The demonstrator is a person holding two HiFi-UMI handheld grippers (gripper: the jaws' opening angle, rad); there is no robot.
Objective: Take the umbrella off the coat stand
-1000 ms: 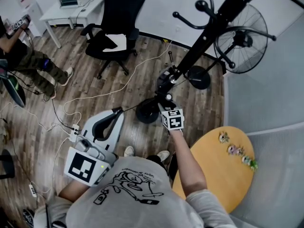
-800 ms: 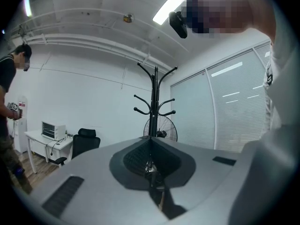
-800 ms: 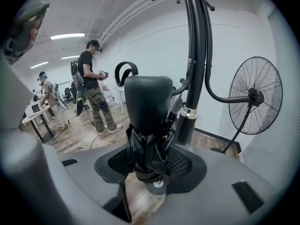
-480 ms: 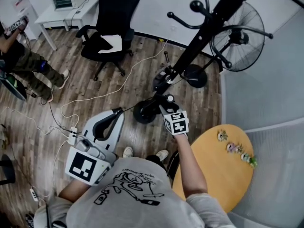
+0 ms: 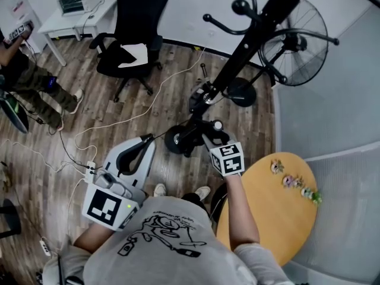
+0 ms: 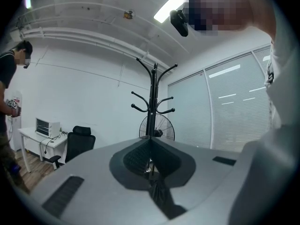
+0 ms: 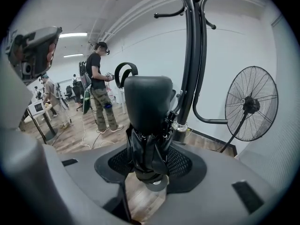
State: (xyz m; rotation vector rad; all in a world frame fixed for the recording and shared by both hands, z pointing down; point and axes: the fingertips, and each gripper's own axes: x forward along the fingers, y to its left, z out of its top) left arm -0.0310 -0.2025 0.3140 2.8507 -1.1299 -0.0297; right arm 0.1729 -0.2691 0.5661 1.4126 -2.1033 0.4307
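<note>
The black coat stand (image 5: 249, 37) leans across the head view, from its hooks at the top down to a round base (image 5: 173, 141) on the wood floor. My right gripper (image 5: 205, 136) is shut on the folded black umbrella (image 5: 199, 129), just in front of the pole's lower part. In the right gripper view the umbrella (image 7: 147, 125) stands upright between the pads of my right gripper (image 7: 149, 172), with the stand's pole (image 7: 190, 69) close behind it. My left gripper (image 5: 148, 140) is shut and holds nothing at lower left. In the left gripper view my left gripper (image 6: 150, 165) points at the distant stand (image 6: 153, 102).
A floor fan (image 5: 297, 46) stands behind the stand. A black office chair (image 5: 133, 34) and a white desk (image 5: 71, 10) sit at the back left. Cables (image 5: 119, 123) trail over the floor. A round wooden table (image 5: 267, 218) with small figurines (image 5: 294, 183) is at right. A person (image 5: 24, 70) stands at far left.
My right gripper has risen with the umbrella in it, coming nearer the head camera and away from the stand's base. The left gripper has stayed put.
</note>
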